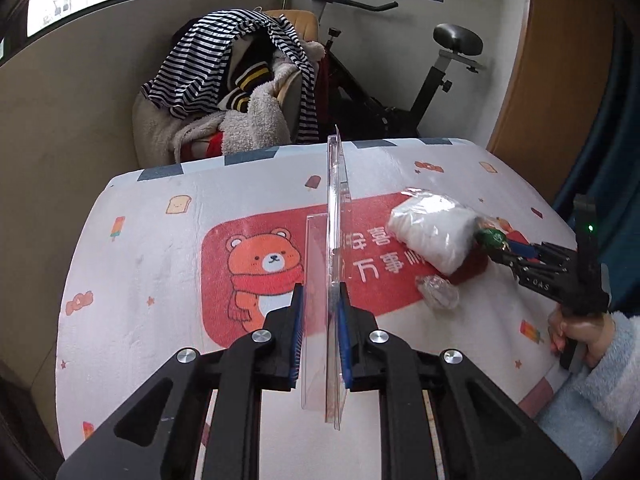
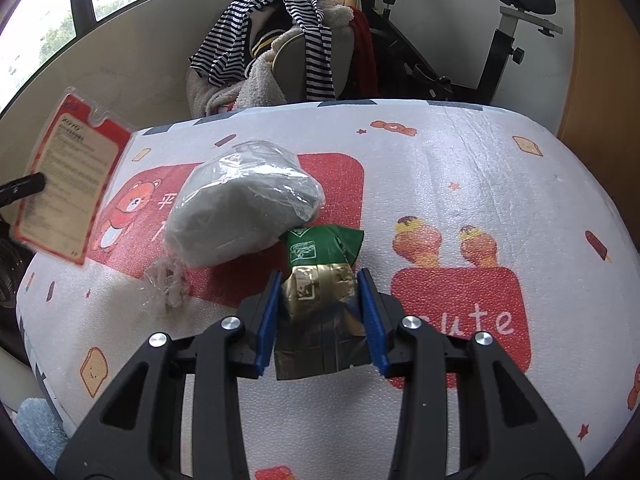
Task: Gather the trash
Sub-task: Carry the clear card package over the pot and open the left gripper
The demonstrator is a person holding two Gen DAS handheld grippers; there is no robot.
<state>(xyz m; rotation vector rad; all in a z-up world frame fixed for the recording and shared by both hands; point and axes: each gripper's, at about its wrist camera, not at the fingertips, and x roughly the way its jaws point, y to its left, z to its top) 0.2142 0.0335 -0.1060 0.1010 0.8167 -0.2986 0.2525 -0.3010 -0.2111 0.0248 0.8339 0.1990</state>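
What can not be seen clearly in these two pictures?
- Left wrist view: the plastic package in the left gripper shows only its edge; its print is hidden.
- Right wrist view: the package's text is too small.
- Right wrist view: the green wrapper in the right gripper hides the cloth beneath it.

The print on the blister pack's card (image 2: pixel 68 176) is too small to read. The plastic-wrapped white bundle (image 2: pixel 244 216) covers part of the counter's (image 2: pixel 460 152) red bear panel. The exercise bike (image 1: pixel 400 92) is partly hidden behind the clothes-heaped chair (image 1: pixel 240 92).
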